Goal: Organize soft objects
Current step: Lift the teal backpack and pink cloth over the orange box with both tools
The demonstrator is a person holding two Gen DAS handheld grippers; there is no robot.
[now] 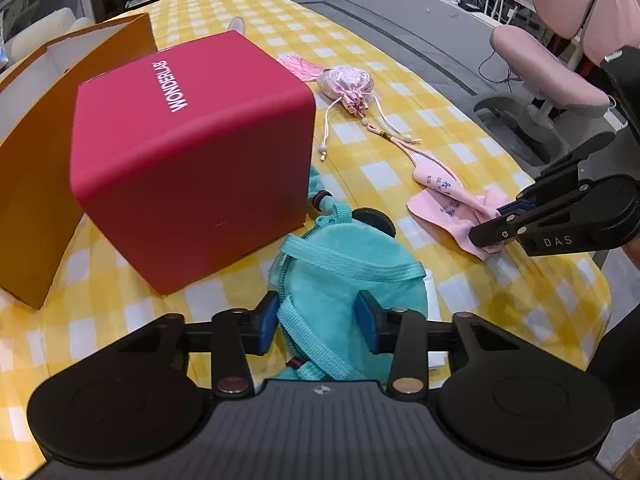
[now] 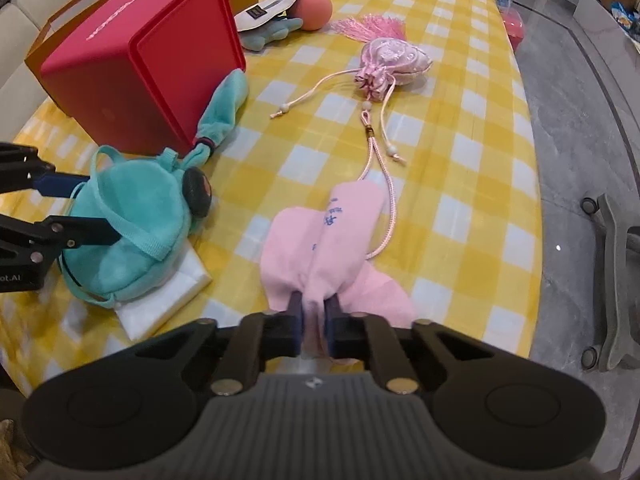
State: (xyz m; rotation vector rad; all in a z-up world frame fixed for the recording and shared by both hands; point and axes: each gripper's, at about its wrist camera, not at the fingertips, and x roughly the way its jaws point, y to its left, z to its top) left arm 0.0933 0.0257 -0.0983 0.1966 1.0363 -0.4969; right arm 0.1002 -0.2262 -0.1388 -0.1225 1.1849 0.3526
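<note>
A teal plush bag (image 1: pixel 344 280) with straps lies on the yellow checked tablecloth (image 1: pixel 460 152) by a red box (image 1: pixel 192 160). My left gripper (image 1: pixel 320 320) is open, its blue pads on either side of the bag's near end; it also shows in the right wrist view (image 2: pixel 86 210). My right gripper (image 2: pixel 314 320) is shut on a pink cloth (image 2: pixel 328 240) with blue writing; it also shows in the left wrist view (image 1: pixel 494 226). A pink satin drawstring pouch (image 2: pixel 394 62) lies farther off, its cords reaching the cloth.
An orange box (image 1: pixel 24 152) stands behind the red box (image 2: pixel 140 56). A folded white cloth (image 2: pixel 160 300) lies under the teal bag (image 2: pixel 128 232). A peach ball (image 2: pixel 314 8), a teal plush toy (image 2: pixel 272 32) and a pink tassel (image 2: pixel 368 26) lie at the far end. The table edge (image 2: pixel 532 184) runs along the right.
</note>
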